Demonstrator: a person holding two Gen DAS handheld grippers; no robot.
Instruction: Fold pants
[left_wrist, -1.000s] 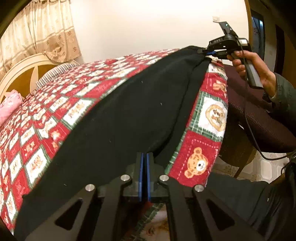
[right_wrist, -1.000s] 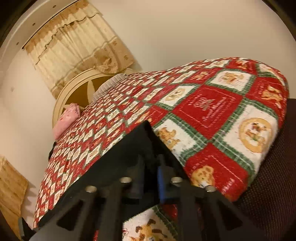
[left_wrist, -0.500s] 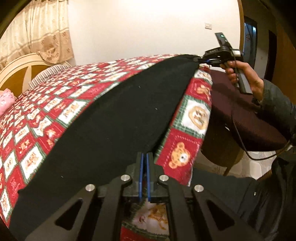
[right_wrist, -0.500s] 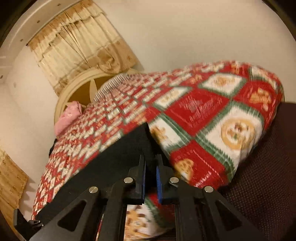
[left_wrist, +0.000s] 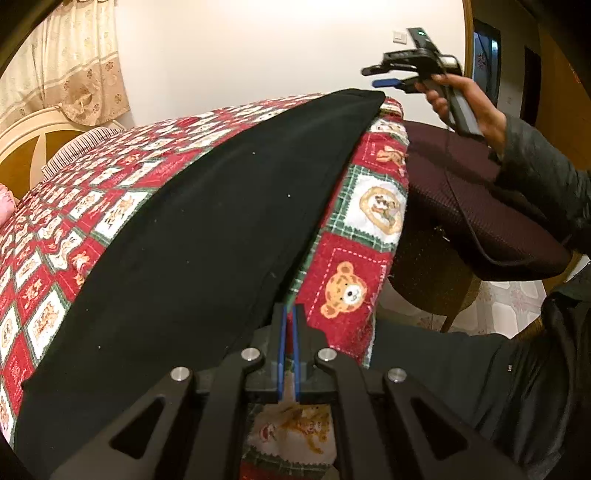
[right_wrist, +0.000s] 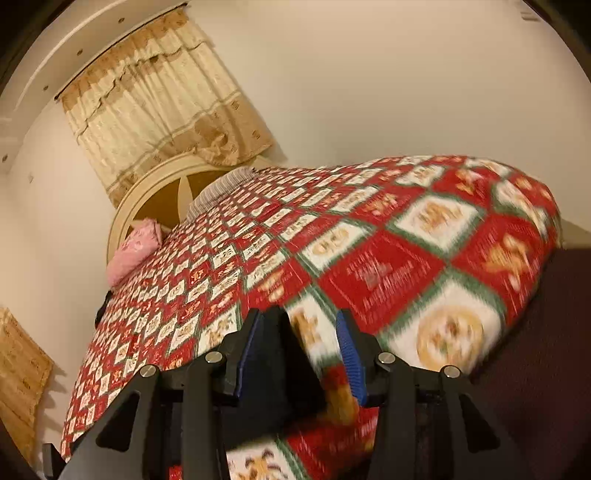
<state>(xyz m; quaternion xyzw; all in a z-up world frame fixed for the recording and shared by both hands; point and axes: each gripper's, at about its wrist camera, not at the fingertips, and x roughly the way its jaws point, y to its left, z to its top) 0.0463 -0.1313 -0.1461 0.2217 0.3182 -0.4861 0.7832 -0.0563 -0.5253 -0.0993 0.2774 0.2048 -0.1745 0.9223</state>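
Observation:
Black pants lie spread along the near edge of a bed with a red, white and green bear-patterned quilt. My left gripper is at the pants' near edge with its blue pads almost together; whether cloth is still between them I cannot tell. My right gripper is open and empty, held in the air just above and beyond the pants' far corner. In the right wrist view the open right gripper looks over the quilt, with a dark bit of the pants low between the fingers.
A dark brown round cushioned chair stands right of the bed. The person's arm and dark clothing fill the right side. A pink pillow, cream headboard and curtain lie at the bed's far end.
My right gripper has opened, let go of the pants' far corner and lifted off it. The pants now lie flat on the quilt. My left gripper stays at the near edge.

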